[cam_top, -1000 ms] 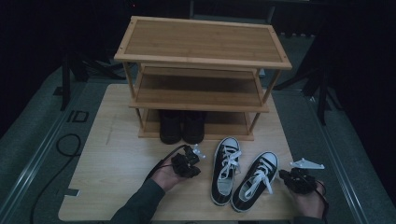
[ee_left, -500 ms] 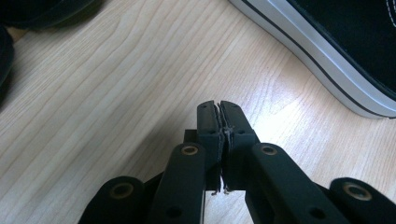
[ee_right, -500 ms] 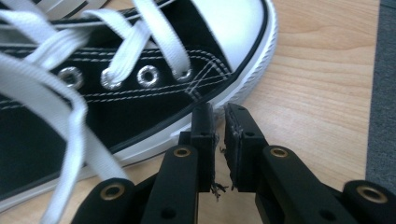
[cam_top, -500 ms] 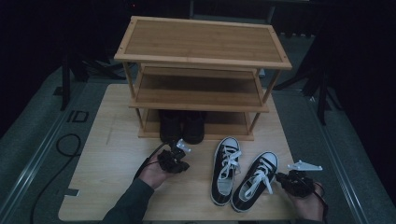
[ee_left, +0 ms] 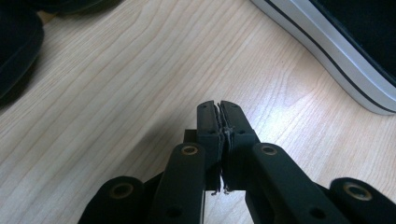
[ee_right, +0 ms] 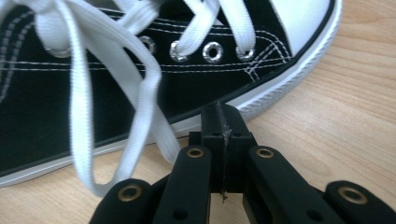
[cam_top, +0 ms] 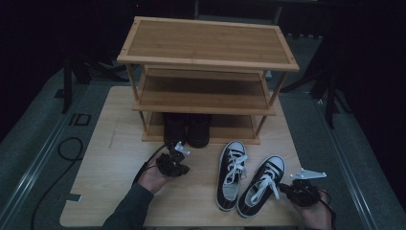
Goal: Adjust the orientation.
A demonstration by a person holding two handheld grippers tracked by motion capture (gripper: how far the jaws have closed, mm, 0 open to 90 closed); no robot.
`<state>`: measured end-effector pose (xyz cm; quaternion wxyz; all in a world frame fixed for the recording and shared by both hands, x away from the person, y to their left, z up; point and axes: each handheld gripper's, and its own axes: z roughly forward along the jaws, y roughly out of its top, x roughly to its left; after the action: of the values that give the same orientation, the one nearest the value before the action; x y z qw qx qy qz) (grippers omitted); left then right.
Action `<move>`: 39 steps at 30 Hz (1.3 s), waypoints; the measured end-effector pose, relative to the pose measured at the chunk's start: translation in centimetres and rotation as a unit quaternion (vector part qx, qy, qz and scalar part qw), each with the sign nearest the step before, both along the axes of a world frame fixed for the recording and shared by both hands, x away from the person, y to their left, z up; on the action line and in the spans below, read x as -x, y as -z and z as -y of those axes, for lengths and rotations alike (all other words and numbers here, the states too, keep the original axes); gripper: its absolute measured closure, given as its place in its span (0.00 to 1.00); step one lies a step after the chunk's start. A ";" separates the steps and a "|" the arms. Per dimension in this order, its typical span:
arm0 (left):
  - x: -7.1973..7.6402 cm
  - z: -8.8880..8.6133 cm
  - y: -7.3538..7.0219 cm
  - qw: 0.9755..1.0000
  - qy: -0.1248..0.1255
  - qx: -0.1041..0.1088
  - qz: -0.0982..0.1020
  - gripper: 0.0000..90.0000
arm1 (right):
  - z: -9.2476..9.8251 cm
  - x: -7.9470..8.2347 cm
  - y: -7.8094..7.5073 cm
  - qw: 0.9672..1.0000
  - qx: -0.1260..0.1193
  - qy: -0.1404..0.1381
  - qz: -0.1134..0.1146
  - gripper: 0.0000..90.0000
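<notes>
Both grippers closed and empty beside the sneaker pair at the table's front edge.

The right gripper [ee_right: 223, 109], its jaws having just closed on nothing, points at the side of the right sneaker [cam_top: 262, 186], whose long axis runs from the front edge toward the rack [cam_top: 206, 57]. The right hand is nearer. The left gripper [ee_left: 219, 105], pressed shut, sits left of the left sneaker [cam_top: 231, 173]. The right gripper view shows a loose lace [ee_right: 140, 112] hanging just beside the jaws; the high view shows dark shoes [cam_top: 187, 128] on the rack's bottom shelf.

2 black sneakers [cam_top: 249, 179] (white laces, white soles) lie on the pale wood-grain table [cam_top: 110, 158].
</notes>
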<state>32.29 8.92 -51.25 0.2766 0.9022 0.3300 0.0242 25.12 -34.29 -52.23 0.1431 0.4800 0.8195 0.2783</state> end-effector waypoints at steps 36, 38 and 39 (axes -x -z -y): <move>0.3 -1.2 0.8 1.000 -0.014 0.002 -0.010 0.96 | -0.9 0.2 1.0 0.999 -0.019 -0.027 -0.025 1.00; 0.3 -1.2 0.9 1.000 -0.010 0.000 -0.011 0.96 | -1.1 -0.1 1.0 0.999 -0.018 -0.028 -0.025 1.00; 0.3 -1.2 0.9 1.000 -0.010 -0.001 -0.010 0.96 | -1.2 -0.3 1.1 0.999 -0.019 -0.028 -0.025 1.00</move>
<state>31.98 10.13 -52.13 0.2724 0.8994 0.3415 0.0176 25.41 -33.08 -53.28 0.1051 0.4662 0.8307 0.2856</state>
